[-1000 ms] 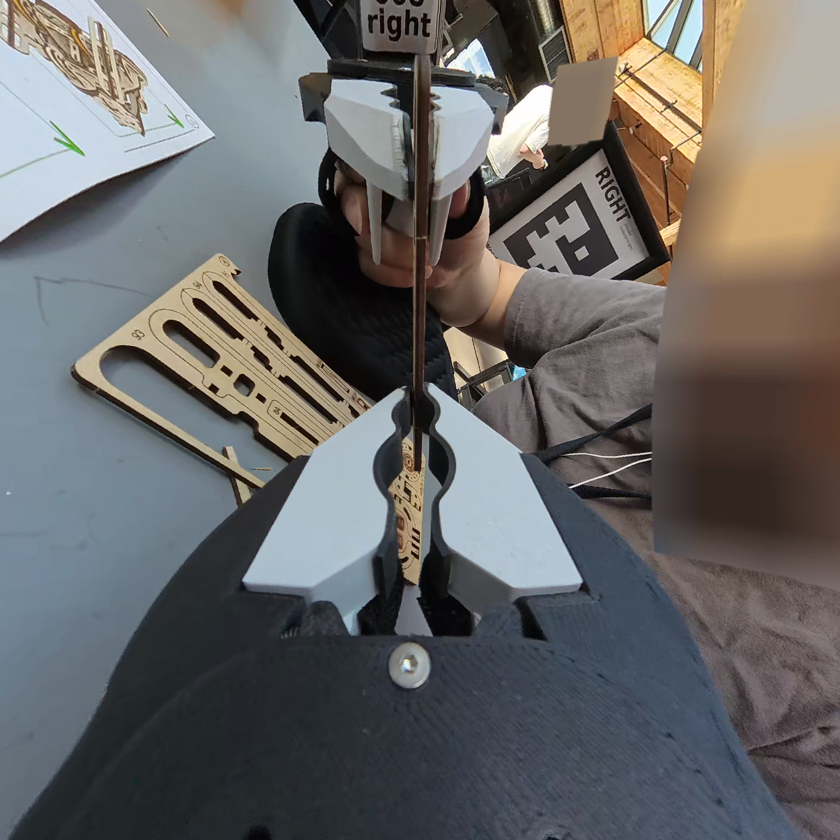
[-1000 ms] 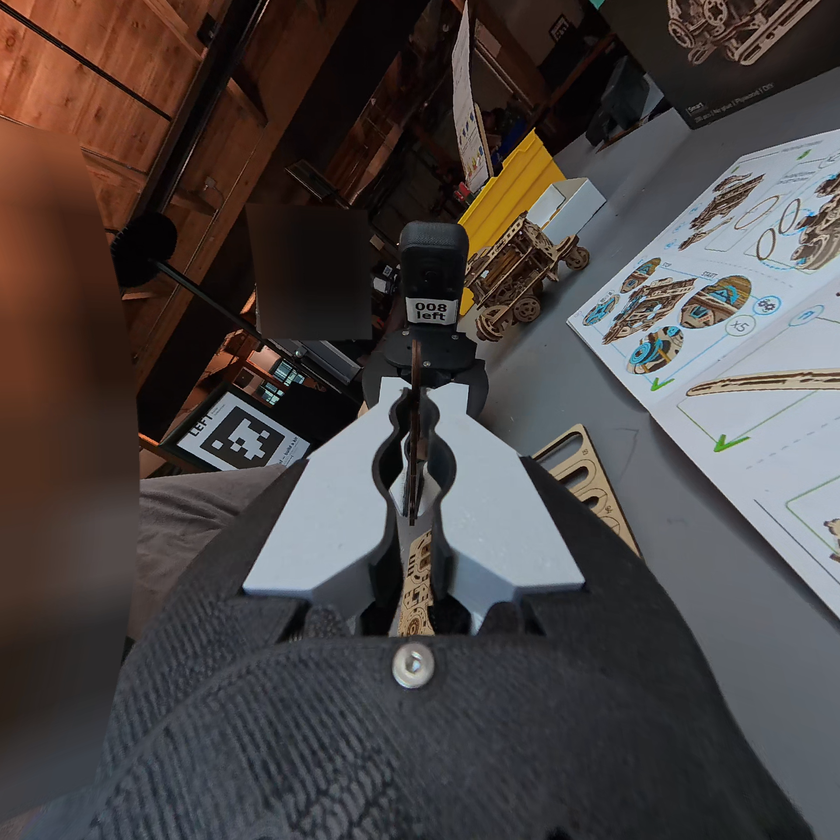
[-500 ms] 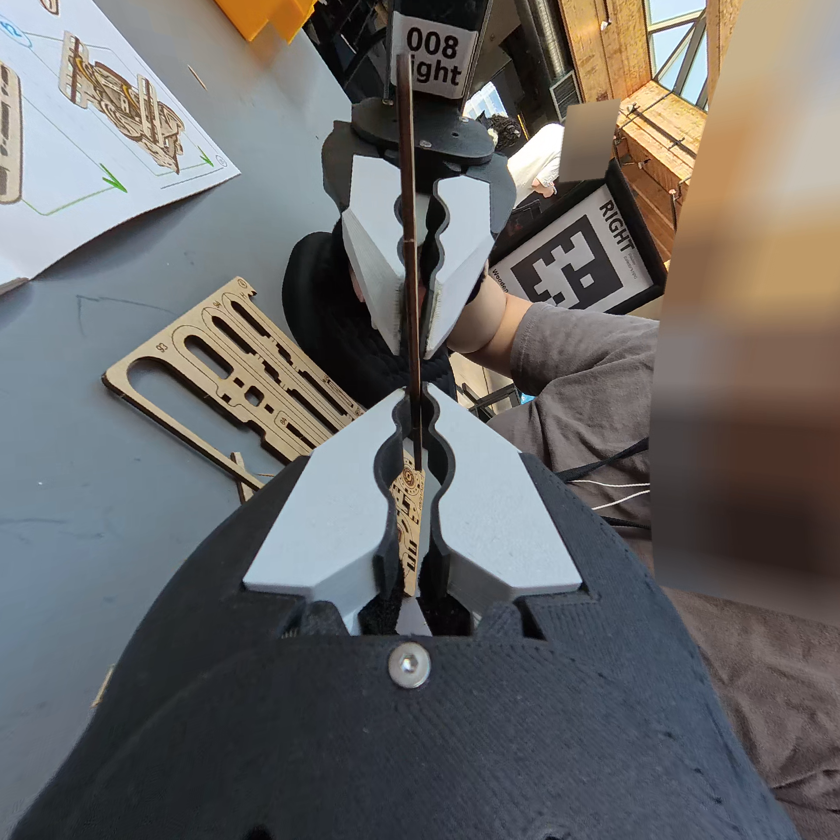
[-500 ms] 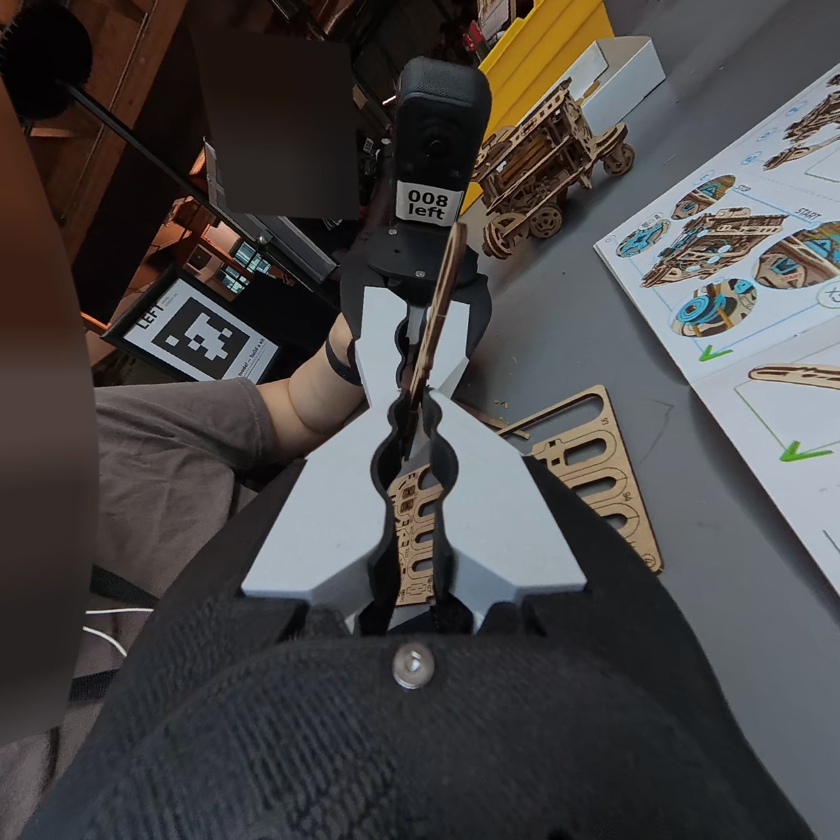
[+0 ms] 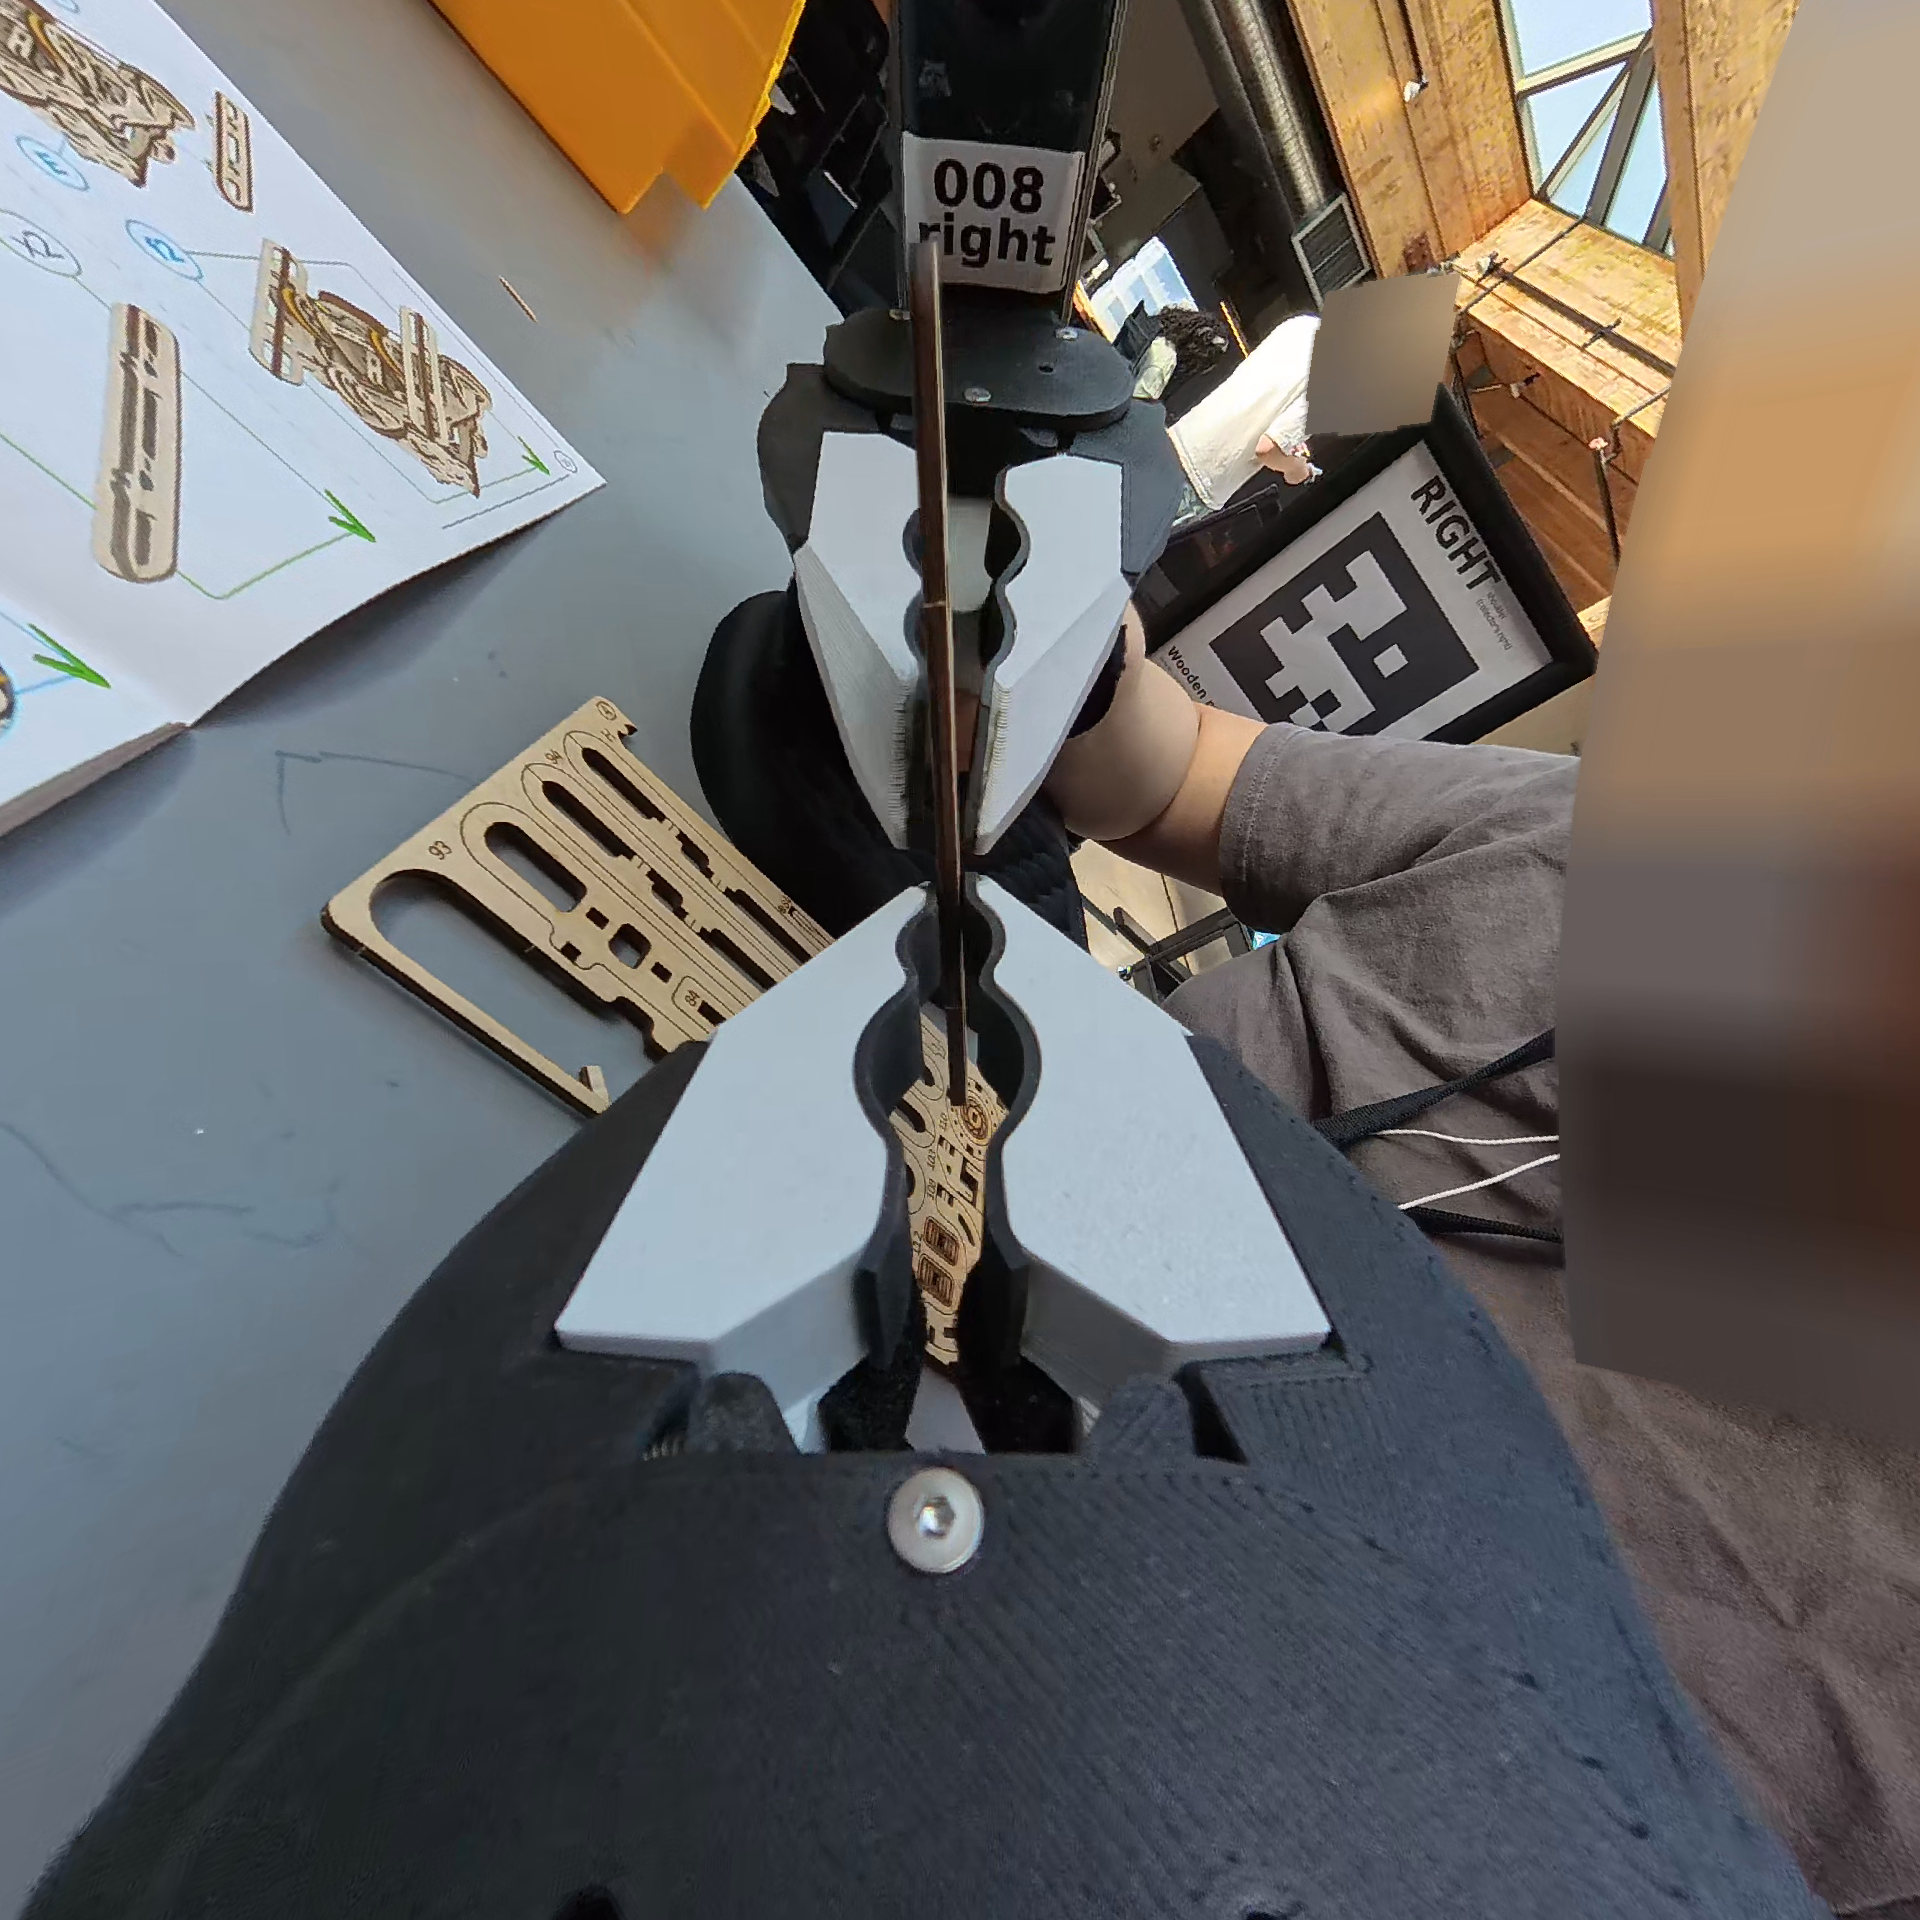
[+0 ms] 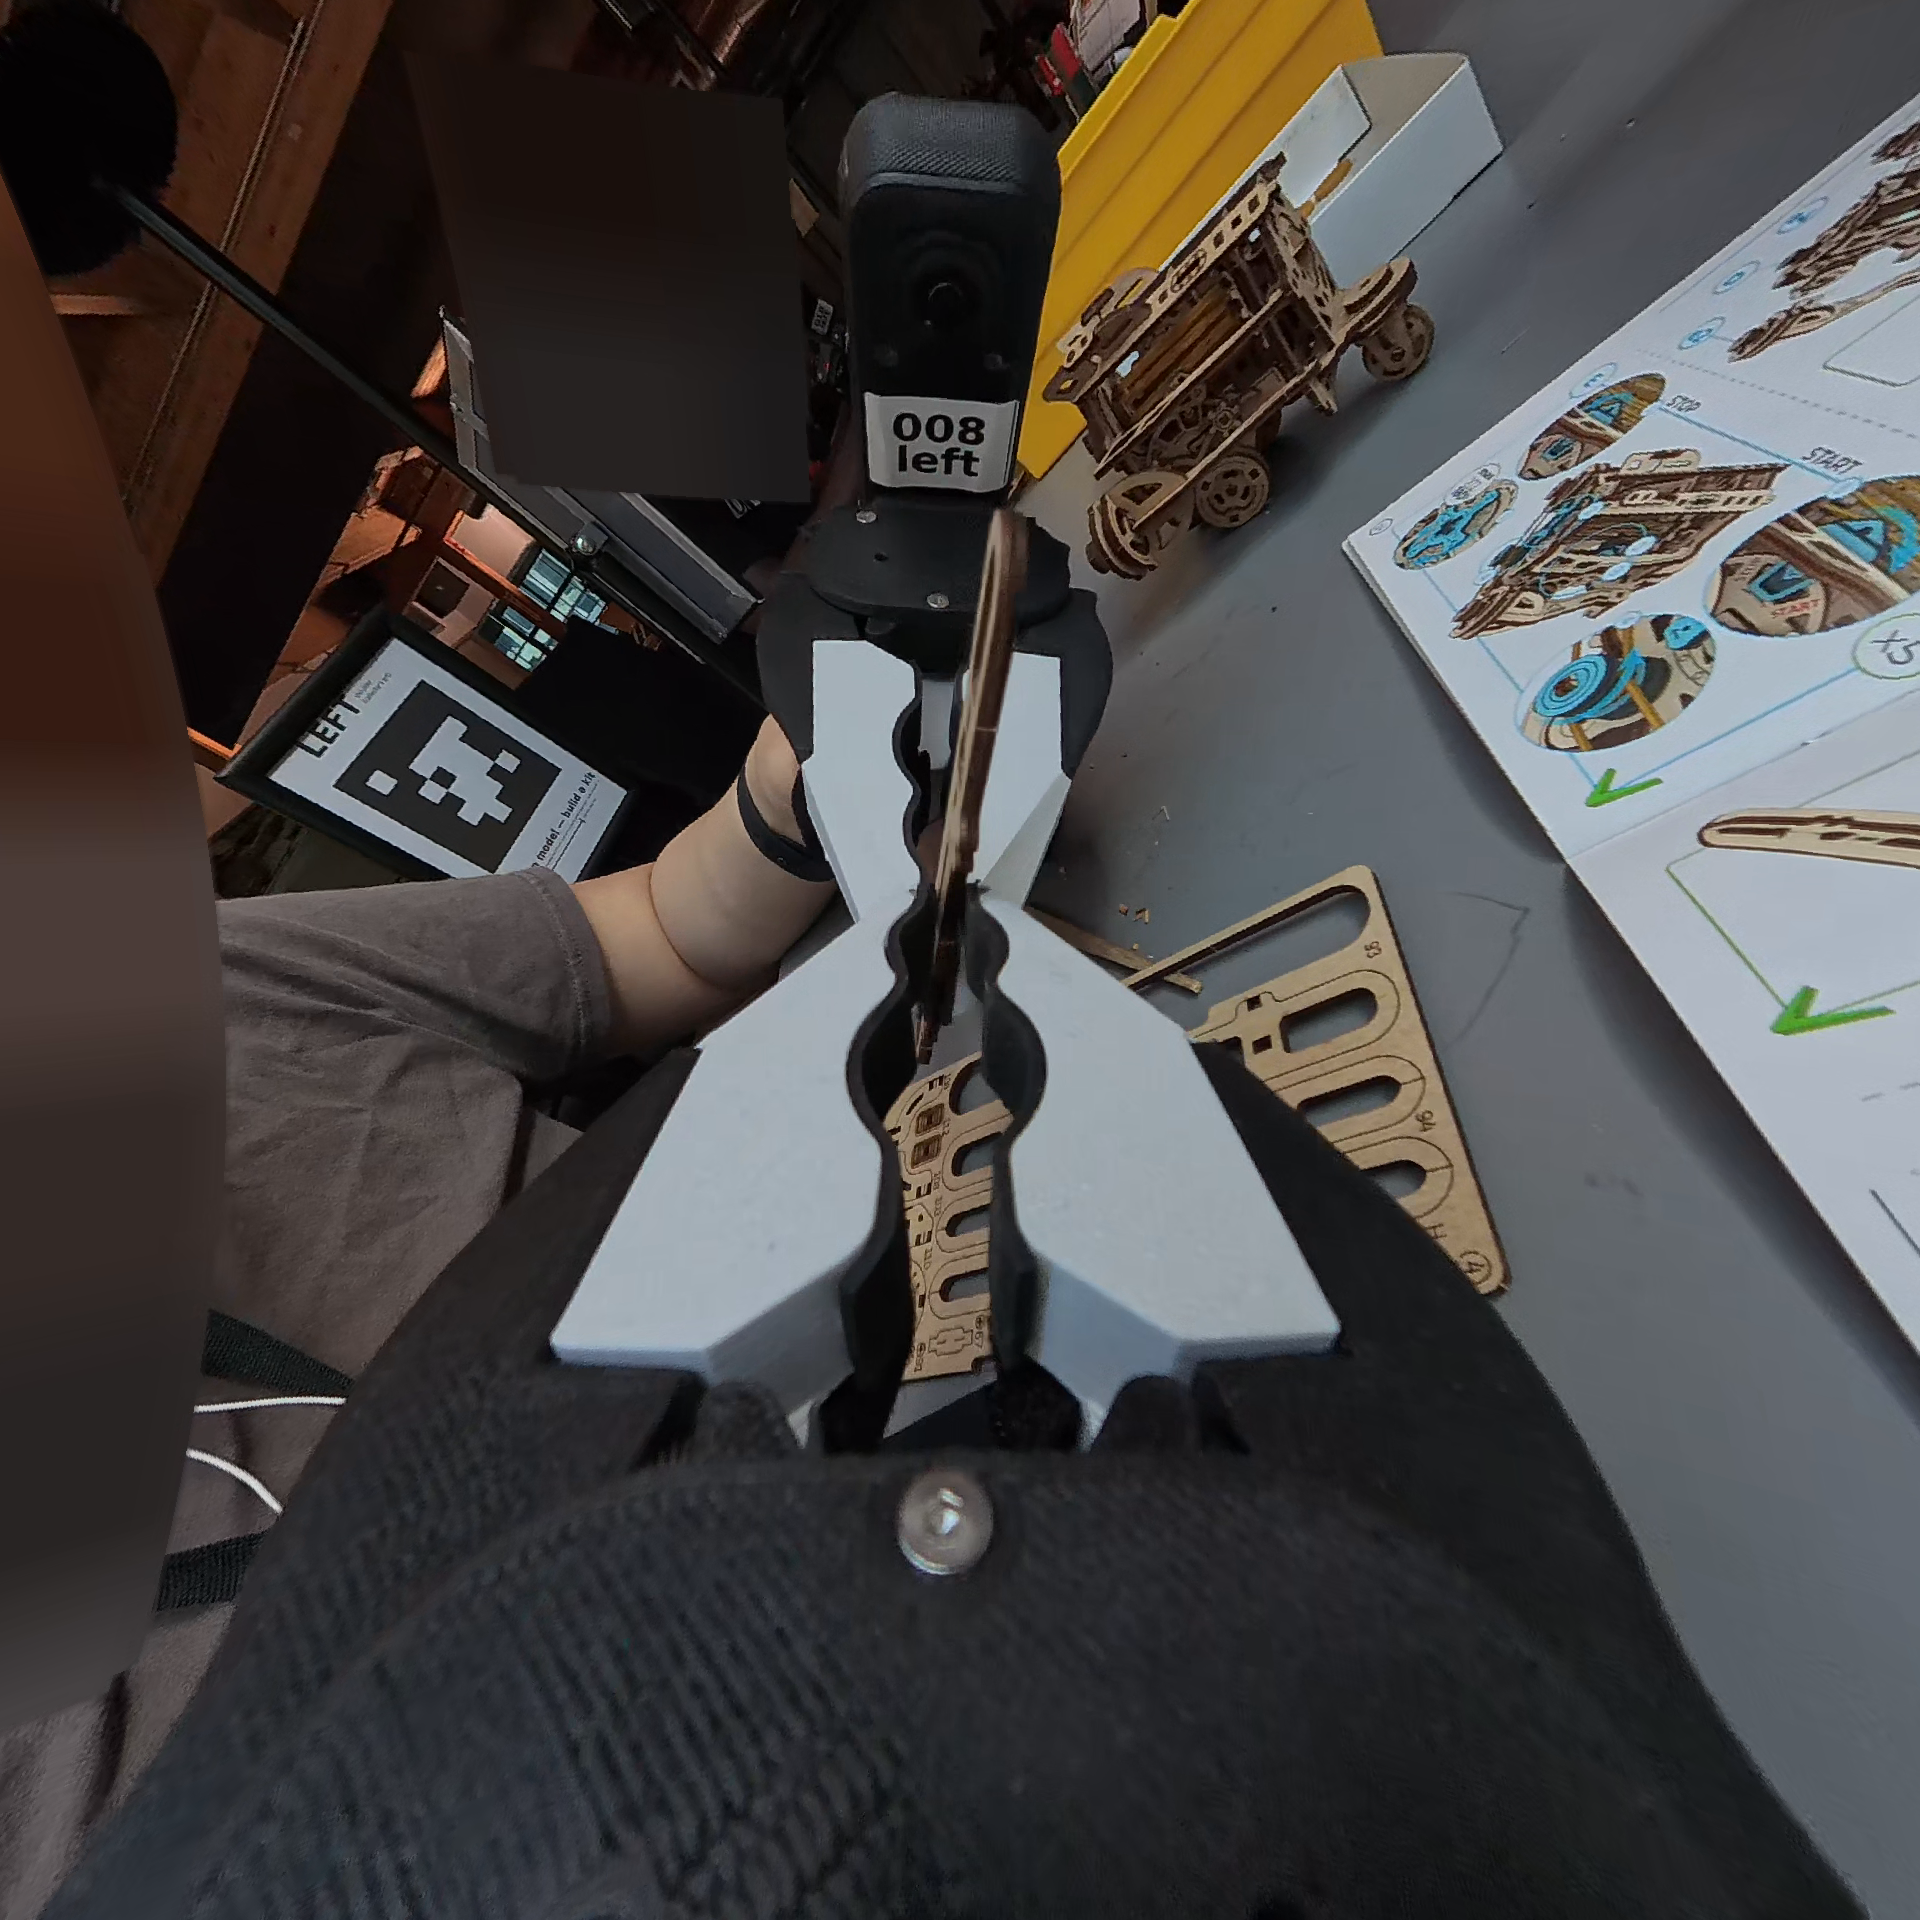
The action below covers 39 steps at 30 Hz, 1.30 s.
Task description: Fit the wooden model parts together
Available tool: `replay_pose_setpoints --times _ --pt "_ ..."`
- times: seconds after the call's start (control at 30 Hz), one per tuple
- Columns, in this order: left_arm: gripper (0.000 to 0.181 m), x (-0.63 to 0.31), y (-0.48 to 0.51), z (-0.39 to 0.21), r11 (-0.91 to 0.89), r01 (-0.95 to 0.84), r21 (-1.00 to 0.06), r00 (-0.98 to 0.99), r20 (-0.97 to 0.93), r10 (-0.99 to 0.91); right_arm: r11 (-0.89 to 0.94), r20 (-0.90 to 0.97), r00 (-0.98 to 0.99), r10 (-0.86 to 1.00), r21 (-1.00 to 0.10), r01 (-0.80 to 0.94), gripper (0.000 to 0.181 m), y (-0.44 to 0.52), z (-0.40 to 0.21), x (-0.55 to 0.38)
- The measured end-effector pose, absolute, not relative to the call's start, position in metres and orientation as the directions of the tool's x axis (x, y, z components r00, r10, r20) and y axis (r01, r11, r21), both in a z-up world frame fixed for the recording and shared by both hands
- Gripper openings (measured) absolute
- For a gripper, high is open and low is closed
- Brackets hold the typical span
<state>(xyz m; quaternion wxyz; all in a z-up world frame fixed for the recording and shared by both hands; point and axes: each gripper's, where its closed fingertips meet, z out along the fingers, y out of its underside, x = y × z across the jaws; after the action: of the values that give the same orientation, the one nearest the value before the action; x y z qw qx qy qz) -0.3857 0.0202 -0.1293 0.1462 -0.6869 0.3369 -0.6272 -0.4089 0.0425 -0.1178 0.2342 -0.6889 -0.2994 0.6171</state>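
Note:
A thin wooden part (image 5: pixel 933 499), seen edge-on, runs straight through both grippers; it also shows in the right wrist view (image 6: pixel 982 707), tilted slightly. My left gripper (image 5: pixel 951 906) is shut on its near end. My right gripper (image 6: pixel 948 902) is shut on it too. The two grippers face each other tip to tip above the grey table (image 5: pixel 208 1143), almost touching. In the left wrist view the right gripper (image 5: pixel 940 831) stands just beyond my left tips. I cannot tell whether the strip is one piece or two.
A cut-out wooden sheet (image 5: pixel 582 894) lies flat on the table below the grippers, also in the right wrist view (image 6: pixel 1351 1091). Instruction pages (image 6: pixel 1714 727), an assembled wooden cart (image 6: pixel 1226 416), a yellow bin (image 6: pixel 1195 156) and a white box (image 6: pixel 1392 125) stand farther off. A person's grey sleeve (image 5: pixel 1403 935) is beside the table's edge. Only a small space, under 4 cm, lies between the two pairs of fingers.
The two grippers have come closer along the wooden part until their tips nearly meet. Both stay shut on it. The pair has also tilted relative to the table.

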Motion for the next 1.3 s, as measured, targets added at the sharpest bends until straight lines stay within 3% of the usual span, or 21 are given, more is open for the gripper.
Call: replay_pose_setpoints --times 0.93,1.1,1.3 --pt "0.000 -0.385 0.025 -0.146 -0.713 -0.311 -0.628 0.106 0.723 -0.683 -0.673 -0.660 0.139 0.738 -0.711 0.202 0.002 0.046 -0.134 -0.408" --pt "0.000 -0.383 0.023 -0.138 -0.689 -0.303 -0.659 0.063 0.707 -0.704 -0.694 -0.696 0.049 0.716 -0.702 0.160 0.001 0.044 -0.122 -0.406" --pt "0.000 -0.387 0.028 -0.133 -0.756 -0.252 -0.604 0.029 0.776 -0.630 -0.727 -0.726 0.047 0.686 -0.684 0.056 0.001 0.058 -0.112 -0.399"
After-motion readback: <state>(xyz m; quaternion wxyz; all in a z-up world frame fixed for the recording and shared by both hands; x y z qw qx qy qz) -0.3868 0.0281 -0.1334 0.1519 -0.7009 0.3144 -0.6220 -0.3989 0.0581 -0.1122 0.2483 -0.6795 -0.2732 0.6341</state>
